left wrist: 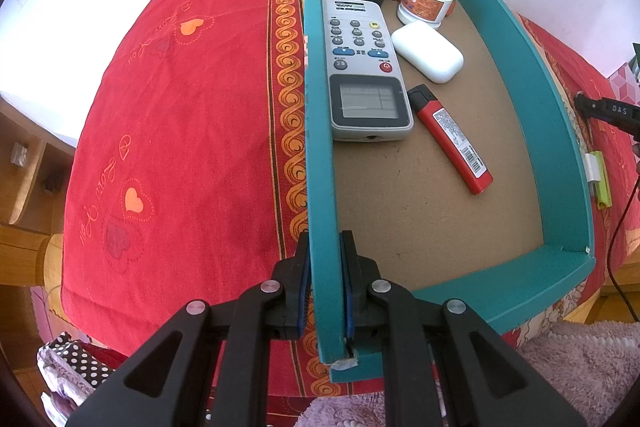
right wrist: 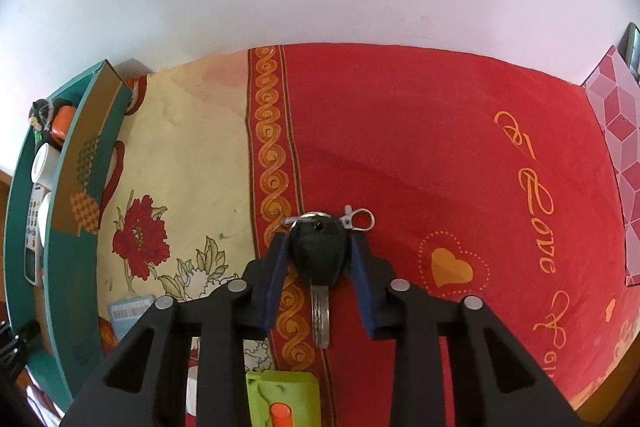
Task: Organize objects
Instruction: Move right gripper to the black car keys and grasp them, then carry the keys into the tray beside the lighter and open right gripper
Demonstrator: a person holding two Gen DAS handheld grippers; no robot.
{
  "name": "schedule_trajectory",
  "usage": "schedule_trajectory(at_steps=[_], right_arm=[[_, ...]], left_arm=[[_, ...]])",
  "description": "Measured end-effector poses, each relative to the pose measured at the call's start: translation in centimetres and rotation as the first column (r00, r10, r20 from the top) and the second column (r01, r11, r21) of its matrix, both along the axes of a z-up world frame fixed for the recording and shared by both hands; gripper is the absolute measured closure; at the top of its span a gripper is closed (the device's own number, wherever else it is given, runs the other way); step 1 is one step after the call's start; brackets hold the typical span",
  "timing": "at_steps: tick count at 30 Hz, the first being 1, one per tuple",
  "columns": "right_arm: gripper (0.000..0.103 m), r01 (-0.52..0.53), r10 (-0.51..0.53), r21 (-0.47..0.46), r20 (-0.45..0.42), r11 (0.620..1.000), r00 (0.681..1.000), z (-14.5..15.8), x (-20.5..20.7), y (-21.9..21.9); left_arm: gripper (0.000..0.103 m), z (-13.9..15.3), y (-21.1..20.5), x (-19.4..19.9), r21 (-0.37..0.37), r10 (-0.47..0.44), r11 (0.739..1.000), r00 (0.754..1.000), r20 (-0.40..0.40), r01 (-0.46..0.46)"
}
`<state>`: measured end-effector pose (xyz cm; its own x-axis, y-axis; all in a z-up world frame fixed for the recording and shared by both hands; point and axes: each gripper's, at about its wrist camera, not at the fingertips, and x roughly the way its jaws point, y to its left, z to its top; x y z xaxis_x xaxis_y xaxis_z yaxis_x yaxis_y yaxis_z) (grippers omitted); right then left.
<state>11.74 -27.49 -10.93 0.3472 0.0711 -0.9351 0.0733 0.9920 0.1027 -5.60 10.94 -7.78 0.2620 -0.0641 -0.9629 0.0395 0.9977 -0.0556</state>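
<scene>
The right claw is closing on the black car key at lower centre; squeeze squarely. The left claw is clamping the teal box wall, steadying it.

Each gripper, left gripper and right gripper, had matte black angular linkage arms, four round silver pivot pins, and blue-padded fingers toward twelve o'clock.

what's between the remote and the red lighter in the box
Nothing: in the left wrist view only bare brown box floor separates the remote from the lighter.
</scene>
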Motion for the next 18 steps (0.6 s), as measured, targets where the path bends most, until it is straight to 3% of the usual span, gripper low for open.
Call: schedule_trajectory(at_steps=[11, 18], right_arm=[[0.075, -0.002, -0.001, 0.05, 0.057, 0.999, 0.998, 2.1, -2.5, -1.3], [0.075, -0.044, 0.032, 0.079, 0.143, 0.996, 0.989, 5.9, -3.5, -0.9]], left_arm=[[0.093, 0.0, 0.0, 0.0, 0.002, -0.004, 1.0, 1.0, 0.002, 0.004], [0.093, 0.0, -0.1, 0.0, 0.002, -0.006, 1.0, 1.0, 0.001, 0.006]])
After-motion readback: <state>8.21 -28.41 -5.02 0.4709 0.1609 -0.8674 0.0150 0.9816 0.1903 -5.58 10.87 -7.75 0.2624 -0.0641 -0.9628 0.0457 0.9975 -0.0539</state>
